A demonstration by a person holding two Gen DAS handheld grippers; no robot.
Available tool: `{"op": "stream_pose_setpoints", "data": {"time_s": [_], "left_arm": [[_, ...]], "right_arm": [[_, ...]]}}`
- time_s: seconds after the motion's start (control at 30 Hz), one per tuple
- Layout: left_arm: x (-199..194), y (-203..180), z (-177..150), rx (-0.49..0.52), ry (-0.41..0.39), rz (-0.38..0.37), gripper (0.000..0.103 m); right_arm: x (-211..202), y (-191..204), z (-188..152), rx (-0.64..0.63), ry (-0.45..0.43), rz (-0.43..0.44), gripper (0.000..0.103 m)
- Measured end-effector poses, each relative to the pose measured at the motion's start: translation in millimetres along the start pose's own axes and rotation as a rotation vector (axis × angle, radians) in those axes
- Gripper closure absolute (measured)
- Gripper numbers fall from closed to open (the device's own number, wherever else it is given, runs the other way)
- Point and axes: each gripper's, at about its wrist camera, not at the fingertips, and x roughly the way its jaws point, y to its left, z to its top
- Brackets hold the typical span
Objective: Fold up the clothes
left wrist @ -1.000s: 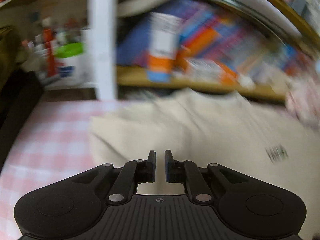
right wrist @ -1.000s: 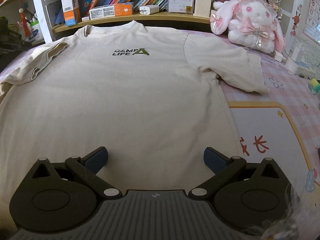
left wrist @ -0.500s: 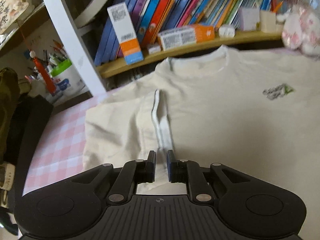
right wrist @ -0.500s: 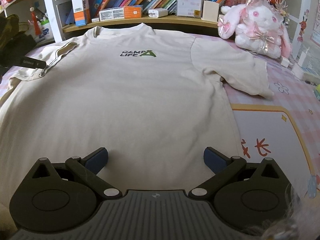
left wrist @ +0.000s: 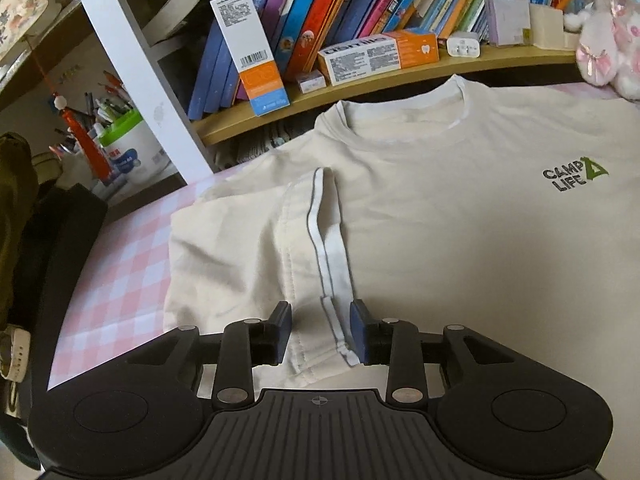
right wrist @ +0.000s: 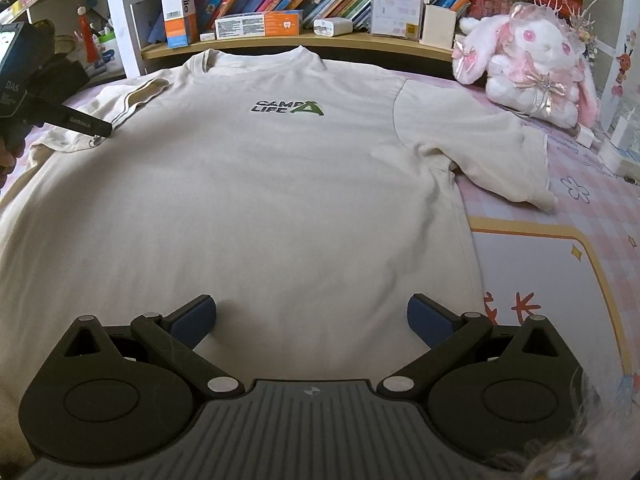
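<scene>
**Shirt spread flat, two grippers poised over it**

Fabric fills the left wrist view: a cream T-shirt [left wrist: 460, 240] lies face up on a pink checked tablecloth [left wrist: 120, 264], its collar pointing toward a wooden bookshelf [left wrist: 360, 92] packed with leaning books. The shirt's sleeve [left wrist: 248, 264] on this side is folded back onto itself, so its inside seam and hem show. The left gripper [left wrist: 321, 332] sits low over that sleeve with its jaws partly apart, one finger on each side of the upturned hem and neither visibly pinching it. A "CAMP LIFE" logo [left wrist: 568, 174] shows on the chest.

In the right wrist view, the same T-shirt [right wrist: 280, 200] lies wide across the table, logo [right wrist: 287, 107] toward the far end, the other sleeve [right wrist: 480, 148] spread out onto the cloth. The right gripper [right wrist: 312, 316] hovers above the lower part of the shirt, jaws spread wide and holding nothing. The left gripper [right wrist: 86, 125] appears at the far left edge by the folded sleeve. A pink-and-white plush rabbit [right wrist: 528, 60] sits past the shirt.
</scene>
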Motion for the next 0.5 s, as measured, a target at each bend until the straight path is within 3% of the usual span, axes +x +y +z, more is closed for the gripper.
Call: {"op": "stream_pose_setpoints", "data": {"time_s": [0.03,0.1,0.17,0.23,0.3,0.37,0.4,0.5], "left_arm": [[-0.2,2.2,0.2,-0.02,-0.001,-0.002,0.102],[-4.5,9.7,1.8,-0.093,-0.012,-0.009,0.101],[-19.0,18.6,3.4,-0.185,-0.066,-0.066,0.101],[-22.0,19.8,2.5,-0.199,-0.062,-0.118,0.092],[-10.2,12.9,-0.6,-0.125,0.018,-0.127,0.091],[-7.8,10.8,-2.7,-0.087,0.022,-0.149,0.082],[-10.1,13.1,-1.5,-0.098,0.005,-0.164,0.075],[-17.0,24.1,4.5,-0.173,-0.073,-0.195,0.071]], "right_arm": [[0.0,-0.1,0.0,0.0,0.0,0.0,0.0],[0.1,-0.2,-0.1,0.001,-0.001,0.0,0.0],[0.2,-0.2,-0.1,0.002,-0.002,0.0,0.0],[0.1,-0.2,-0.1,0.004,-0.004,0.0,0.0],[0.3,0.7,0.0,0.006,-0.006,-0.004,0.0],[1.1,1.5,0.4,0.008,-0.006,-0.01,0.0],[1.4,1.7,0.7,0.01,-0.006,-0.012,0.0],[1.3,1.5,1.0,0.016,-0.007,-0.013,0.0]]}}
